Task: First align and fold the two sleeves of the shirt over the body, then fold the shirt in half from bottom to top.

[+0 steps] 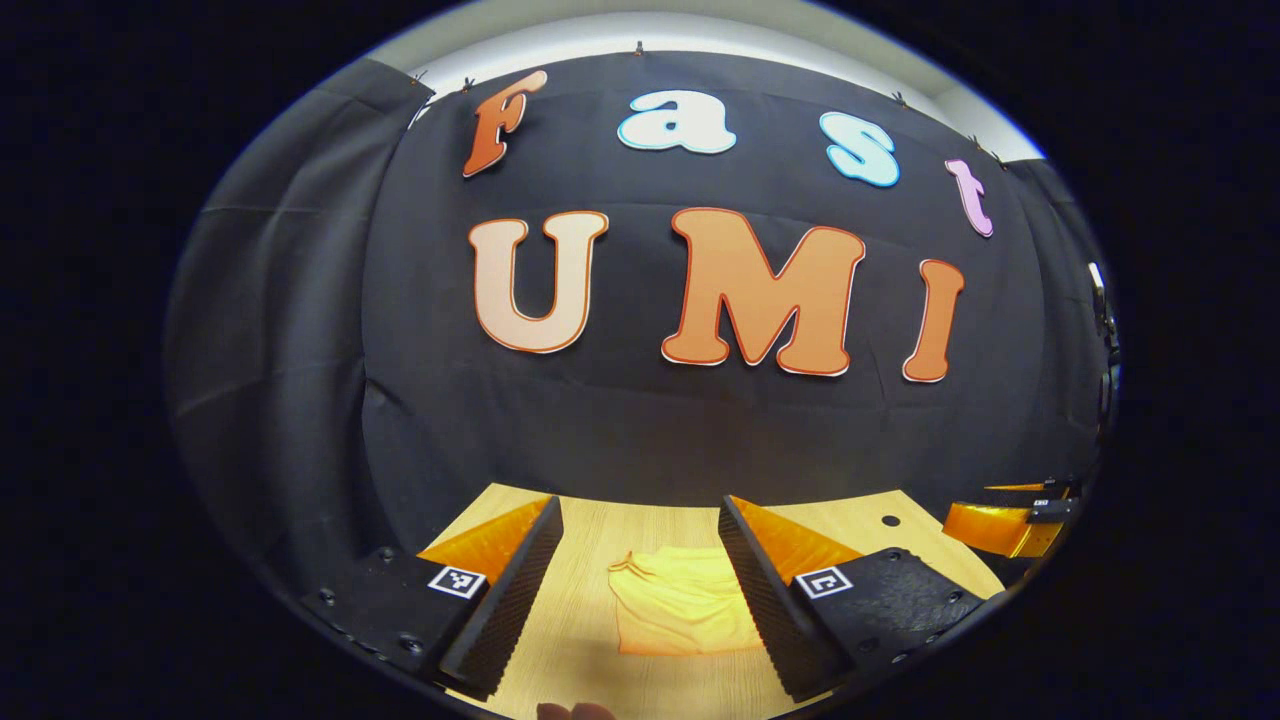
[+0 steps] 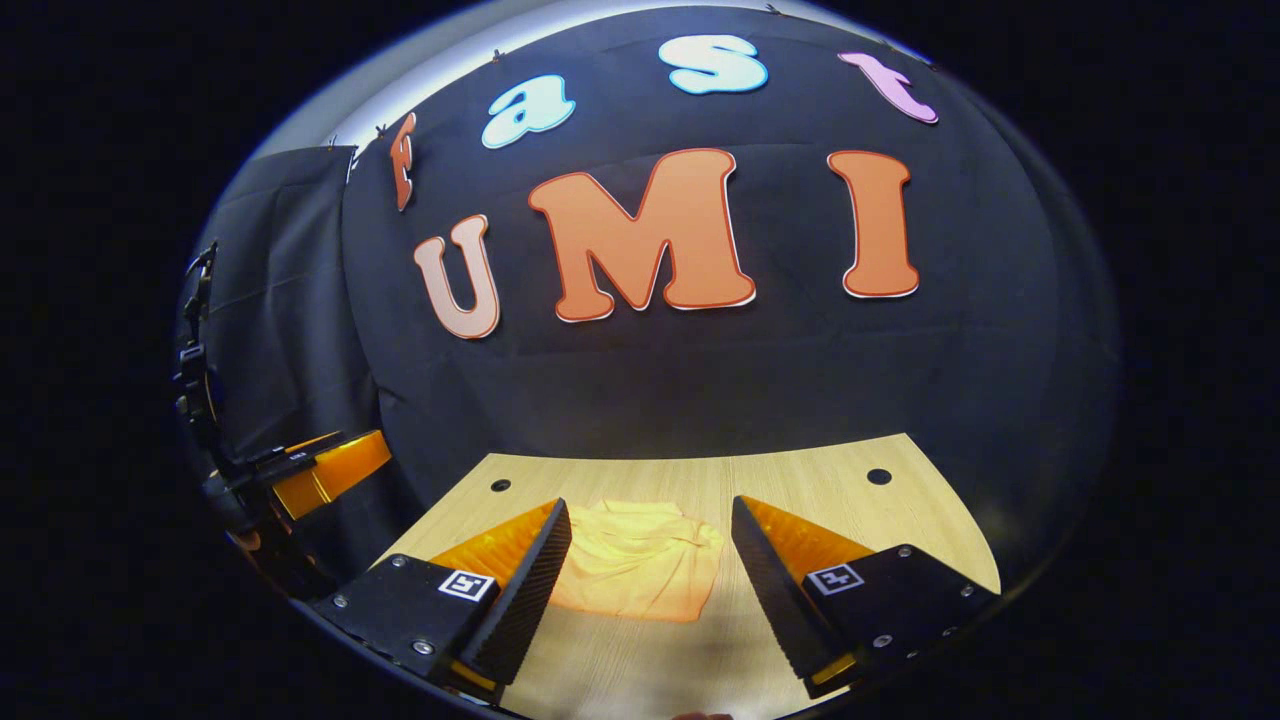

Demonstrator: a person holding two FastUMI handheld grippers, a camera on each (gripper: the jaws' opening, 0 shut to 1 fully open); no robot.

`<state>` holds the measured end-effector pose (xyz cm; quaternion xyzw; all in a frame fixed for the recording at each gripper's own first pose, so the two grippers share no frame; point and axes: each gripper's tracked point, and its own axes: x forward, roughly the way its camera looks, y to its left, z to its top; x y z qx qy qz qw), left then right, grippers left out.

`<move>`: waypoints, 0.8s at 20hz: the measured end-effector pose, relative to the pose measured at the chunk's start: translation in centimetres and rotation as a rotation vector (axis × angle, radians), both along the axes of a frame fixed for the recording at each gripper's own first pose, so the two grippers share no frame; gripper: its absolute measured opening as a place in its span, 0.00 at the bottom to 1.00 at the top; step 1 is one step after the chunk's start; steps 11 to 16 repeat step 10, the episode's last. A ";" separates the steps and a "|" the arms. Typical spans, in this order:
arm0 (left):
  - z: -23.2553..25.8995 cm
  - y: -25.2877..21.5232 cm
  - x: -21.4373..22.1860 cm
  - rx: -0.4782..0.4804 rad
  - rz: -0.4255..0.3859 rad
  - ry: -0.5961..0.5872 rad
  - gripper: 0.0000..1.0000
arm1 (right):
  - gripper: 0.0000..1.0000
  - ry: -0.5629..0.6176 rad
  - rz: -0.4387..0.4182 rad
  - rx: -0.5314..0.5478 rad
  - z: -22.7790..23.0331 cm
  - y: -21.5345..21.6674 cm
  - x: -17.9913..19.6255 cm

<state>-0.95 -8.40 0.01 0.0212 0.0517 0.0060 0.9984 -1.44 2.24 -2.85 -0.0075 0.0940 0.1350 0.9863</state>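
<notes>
The wooden surface [image 1: 580, 640] holds a compact shirt [image 1: 680, 600] at lower centre; both tools [image 1: 640, 590] [image 2: 650, 590] hover open, so lower them evenly onto matching edges.

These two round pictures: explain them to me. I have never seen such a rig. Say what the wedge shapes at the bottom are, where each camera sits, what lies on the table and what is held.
No robot arm here: a person holds a two-finger claw in each hand, and a fisheye camera rides on each claw, looking forward along its fingers. The wedge pairs at the bottom are those fingers.

The left gripper view shows the left claw, fingers spread apart; at its right edge, farther off, is the other claw. The right gripper view shows the right claw, also spread; at its left edge is the left claw, farther off.

On the light wooden table lies a crumpled pale yellow shirt, also seen in the left gripper view. Both claws hang above it; neither holds anything. Whether any fold is made, I cannot tell.
</notes>
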 end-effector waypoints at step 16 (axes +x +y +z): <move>2.4 2.0 -0.4 0.006 -0.030 -0.037 0.97 | 0.98 -0.044 -0.036 0.025 1.1 1.5 -1.8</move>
